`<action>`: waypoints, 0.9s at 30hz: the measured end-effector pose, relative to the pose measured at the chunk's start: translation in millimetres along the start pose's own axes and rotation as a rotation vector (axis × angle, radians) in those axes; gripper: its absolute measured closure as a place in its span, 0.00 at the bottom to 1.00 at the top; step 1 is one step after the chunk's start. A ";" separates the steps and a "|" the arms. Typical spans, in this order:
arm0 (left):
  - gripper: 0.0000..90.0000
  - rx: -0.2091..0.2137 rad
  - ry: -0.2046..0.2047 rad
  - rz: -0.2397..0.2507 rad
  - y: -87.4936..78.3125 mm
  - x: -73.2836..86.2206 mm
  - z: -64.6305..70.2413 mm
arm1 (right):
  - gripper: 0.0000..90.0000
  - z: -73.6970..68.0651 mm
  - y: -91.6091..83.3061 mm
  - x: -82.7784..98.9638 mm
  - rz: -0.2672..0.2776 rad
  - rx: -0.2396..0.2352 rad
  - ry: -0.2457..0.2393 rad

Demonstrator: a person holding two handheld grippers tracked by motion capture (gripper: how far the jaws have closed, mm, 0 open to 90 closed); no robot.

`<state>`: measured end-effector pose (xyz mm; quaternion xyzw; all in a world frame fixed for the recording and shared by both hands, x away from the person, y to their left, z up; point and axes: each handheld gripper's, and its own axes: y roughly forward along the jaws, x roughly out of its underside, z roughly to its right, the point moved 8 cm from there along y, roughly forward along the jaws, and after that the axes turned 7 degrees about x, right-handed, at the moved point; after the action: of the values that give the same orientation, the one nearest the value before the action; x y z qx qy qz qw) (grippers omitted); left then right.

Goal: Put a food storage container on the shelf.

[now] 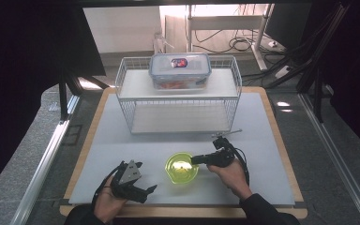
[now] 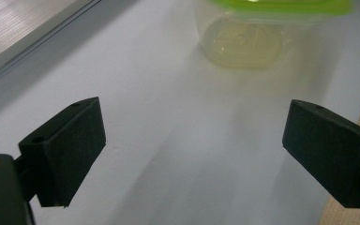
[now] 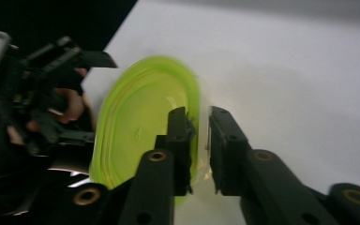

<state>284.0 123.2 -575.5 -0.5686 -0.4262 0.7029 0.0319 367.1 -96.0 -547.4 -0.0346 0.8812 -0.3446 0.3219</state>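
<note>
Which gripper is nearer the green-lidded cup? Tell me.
Right. The right gripper has its jaws closed on the rim of the cup. The left gripper sits open on the table, off to the cup's left and apart from it.

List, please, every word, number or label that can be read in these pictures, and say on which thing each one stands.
No text can be read.
Sticker on the lid of the clear box on the wire rack: red and blue, too small and blurred to read.
Green bowl, left gripper, right gripper and white mat: no writing seen.
</note>
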 end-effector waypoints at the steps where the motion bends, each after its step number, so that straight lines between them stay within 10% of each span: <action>1: 0.07 0.000 -0.001 0.001 0.0 0.0 0.0 | 0.90 -1.0 -0.2 0.6 -0.008 -0.010 0.006; 27: 0.06 -0.014 -0.024 0.025 -3.8 -1.8 -3.8 | 0.91 -16.9 -41.9 -29.4 0.124 -0.055 0.030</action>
<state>286.0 126.8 -571.7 -0.5655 -0.4240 0.7073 0.0139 373.6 -109.7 -495.6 0.0162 0.8956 -0.3001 0.3281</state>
